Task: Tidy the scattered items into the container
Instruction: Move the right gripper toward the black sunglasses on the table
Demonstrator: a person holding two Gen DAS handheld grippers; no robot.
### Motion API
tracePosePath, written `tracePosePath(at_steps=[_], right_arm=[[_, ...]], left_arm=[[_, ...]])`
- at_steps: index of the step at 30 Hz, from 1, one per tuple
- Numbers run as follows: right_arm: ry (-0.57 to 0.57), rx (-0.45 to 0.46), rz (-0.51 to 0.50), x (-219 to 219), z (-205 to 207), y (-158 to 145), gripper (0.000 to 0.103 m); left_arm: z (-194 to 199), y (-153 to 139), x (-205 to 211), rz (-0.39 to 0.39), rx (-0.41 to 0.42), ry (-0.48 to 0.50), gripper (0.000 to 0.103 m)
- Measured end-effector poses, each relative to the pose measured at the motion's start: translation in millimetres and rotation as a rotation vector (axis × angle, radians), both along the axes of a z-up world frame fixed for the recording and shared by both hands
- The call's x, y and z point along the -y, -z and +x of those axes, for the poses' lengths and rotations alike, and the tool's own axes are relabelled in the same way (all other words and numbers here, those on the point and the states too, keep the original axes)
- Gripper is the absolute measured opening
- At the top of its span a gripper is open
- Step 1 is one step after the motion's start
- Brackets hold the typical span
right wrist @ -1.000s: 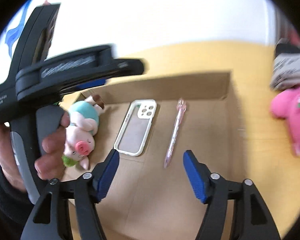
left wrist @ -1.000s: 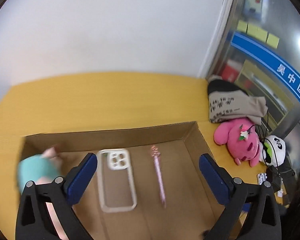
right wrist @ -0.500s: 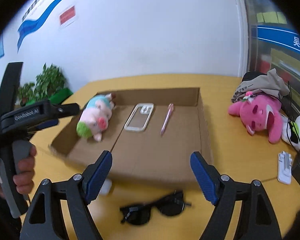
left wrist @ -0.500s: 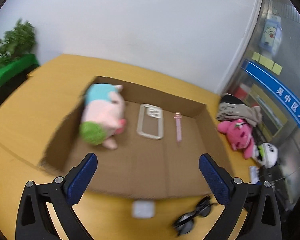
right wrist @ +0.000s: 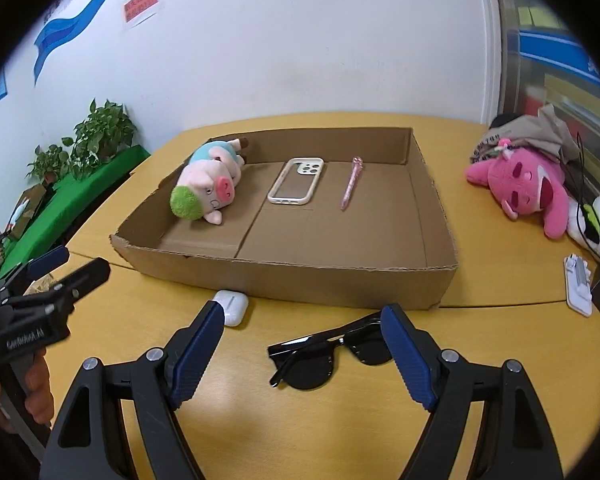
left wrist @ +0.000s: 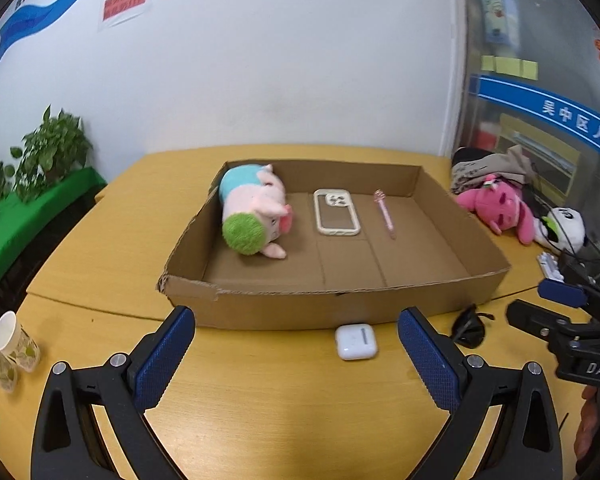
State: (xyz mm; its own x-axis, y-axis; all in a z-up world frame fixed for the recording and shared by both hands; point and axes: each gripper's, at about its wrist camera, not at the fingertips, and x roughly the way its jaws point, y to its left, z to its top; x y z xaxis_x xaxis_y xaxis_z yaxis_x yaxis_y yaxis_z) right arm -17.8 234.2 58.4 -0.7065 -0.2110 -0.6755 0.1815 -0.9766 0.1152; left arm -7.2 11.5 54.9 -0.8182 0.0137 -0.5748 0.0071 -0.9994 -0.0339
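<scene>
A shallow cardboard box point(left wrist: 332, 300) point(right wrist: 284, 276) lies on the yellow table. In it are a plush pig point(left wrist: 252, 212) point(right wrist: 206, 184), a clear phone case point(left wrist: 336, 212) point(right wrist: 296, 180) and a pink pen point(left wrist: 385, 212) point(right wrist: 351, 182). In front of the box lie a white earbud case point(left wrist: 356, 341) point(right wrist: 231, 305) and black sunglasses point(right wrist: 332, 356) point(left wrist: 470, 326). My left gripper point(left wrist: 296, 354) is open and empty, back from the box's near wall. My right gripper point(right wrist: 302, 354) is open and empty, with the sunglasses between its fingers.
A pink plush point(left wrist: 500, 208) point(right wrist: 524, 184), a panda toy point(left wrist: 564, 228) and folded clothes point(right wrist: 528, 132) lie at the right with cables. A white clip point(right wrist: 578, 284) is near the right edge. Paper cups point(left wrist: 8, 348) stand at the left. Plants point(left wrist: 48, 152) line the left wall.
Both grippers have pulled back out of the box toward the table's near side. The plush pig was let go and now lies in the box's left part. The earbud case and sunglasses came into view.
</scene>
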Motion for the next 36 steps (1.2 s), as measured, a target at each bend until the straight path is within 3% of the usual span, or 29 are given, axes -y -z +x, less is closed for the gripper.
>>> tracePosePath(at_steps=[12,17,24,32,36], right_arm=[[0.015,-0.066,0.049,7,40,-22,0.081],[0.013,-0.076,0.045,6,42,-25,0.081],[0.008,-0.066,0.048,2,34,-19,0.081],[0.052,0.005,-0.01,-33,16,6,0.081],[0.094,0.094,-0.093,-64,2,31,0.081]], left_arm=[[31,-16,-11,0.033,-0.045,0.029,0.103],[29,-20,-14,0.019,-0.055,0.035,0.103],[21,-15,-17,0.071,-0.07,0.045,0.103],[3,12,-31,0.072,0.007,0.098,0.103],[-10,33,-39,0.101,0.084,0.135,0.103]])
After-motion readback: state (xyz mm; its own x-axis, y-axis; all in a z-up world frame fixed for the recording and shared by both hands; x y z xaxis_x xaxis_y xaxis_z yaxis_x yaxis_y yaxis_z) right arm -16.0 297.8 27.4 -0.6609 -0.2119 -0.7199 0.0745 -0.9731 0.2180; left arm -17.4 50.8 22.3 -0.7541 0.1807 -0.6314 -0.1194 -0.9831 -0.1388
